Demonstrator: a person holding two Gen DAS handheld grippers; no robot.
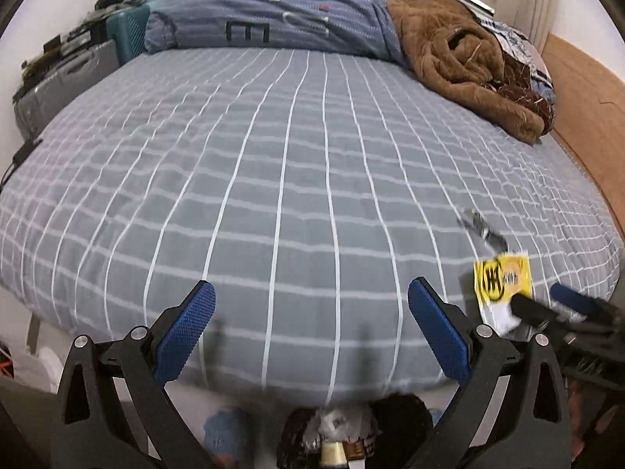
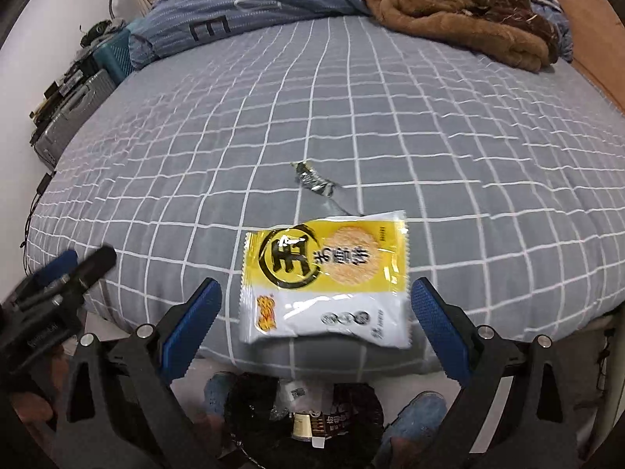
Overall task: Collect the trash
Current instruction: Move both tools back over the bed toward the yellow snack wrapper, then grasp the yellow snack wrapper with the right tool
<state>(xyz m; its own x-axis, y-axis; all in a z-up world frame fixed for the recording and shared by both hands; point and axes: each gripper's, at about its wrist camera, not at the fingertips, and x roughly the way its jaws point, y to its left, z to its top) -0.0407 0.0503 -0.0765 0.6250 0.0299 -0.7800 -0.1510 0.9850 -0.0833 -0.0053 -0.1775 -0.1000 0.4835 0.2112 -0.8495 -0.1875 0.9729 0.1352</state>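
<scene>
A bed with a grey sheet checked in white lines (image 2: 390, 117) fills the room, with a blue striped duvet (image 2: 250, 4) and a brown fleece blanket (image 2: 441, 8) bundled along its far edge. Two pieces of trash remain on the sheet near its near edge: a yellow-and-white plastic snack packet (image 2: 324, 277) and, just beyond it, a small crumpled silver foil wrapper (image 2: 314, 179). Below the near edge a black trash bag (image 2: 304, 418) already holds some wrappers, so the collecting looks partly done. The right gripper (image 2: 314, 328) hovers level, wide open around the packet, gripping nothing. The left gripper (image 1: 312, 328) hangs beside it, equally open and empty.
</scene>
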